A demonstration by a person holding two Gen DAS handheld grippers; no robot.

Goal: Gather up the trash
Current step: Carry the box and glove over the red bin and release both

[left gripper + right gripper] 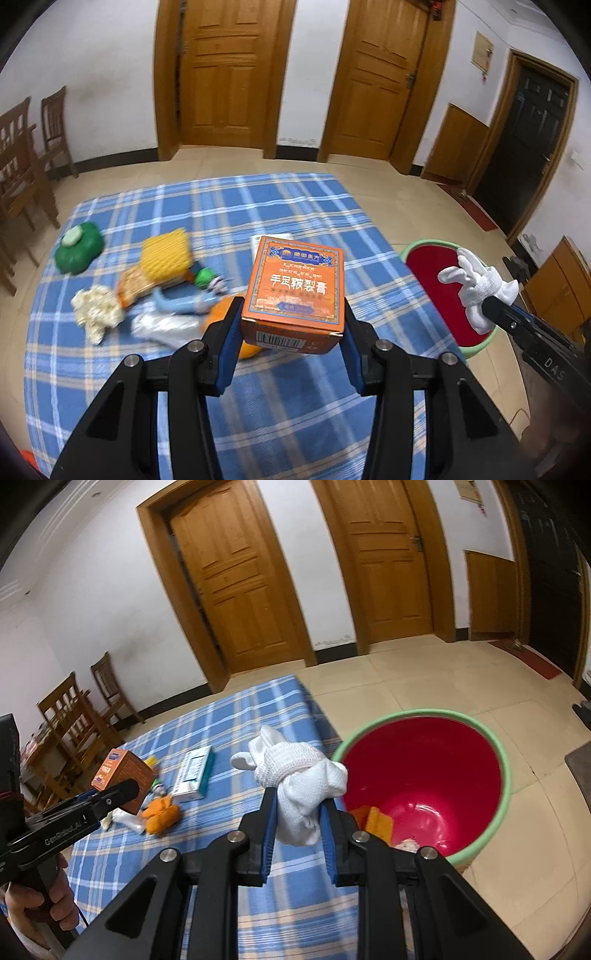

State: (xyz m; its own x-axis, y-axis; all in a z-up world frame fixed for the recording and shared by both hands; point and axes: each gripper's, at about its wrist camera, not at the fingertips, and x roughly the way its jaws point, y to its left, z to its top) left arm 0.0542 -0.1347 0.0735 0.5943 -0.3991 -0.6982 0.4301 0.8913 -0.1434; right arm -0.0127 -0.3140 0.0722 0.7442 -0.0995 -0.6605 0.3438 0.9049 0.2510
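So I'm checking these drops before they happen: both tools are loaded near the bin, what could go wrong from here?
1. The left tool pinches only the lower end of the box, which might pivot or slip out over the table.
2. The glove in the right tool sits short of the bin rim and could land on the table.
3. The two tools are close and could bump.

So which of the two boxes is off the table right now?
The orange box, clamped between the left gripper jaws above the checked cloth. The white and teal box lies flat on the cloth, untouched.
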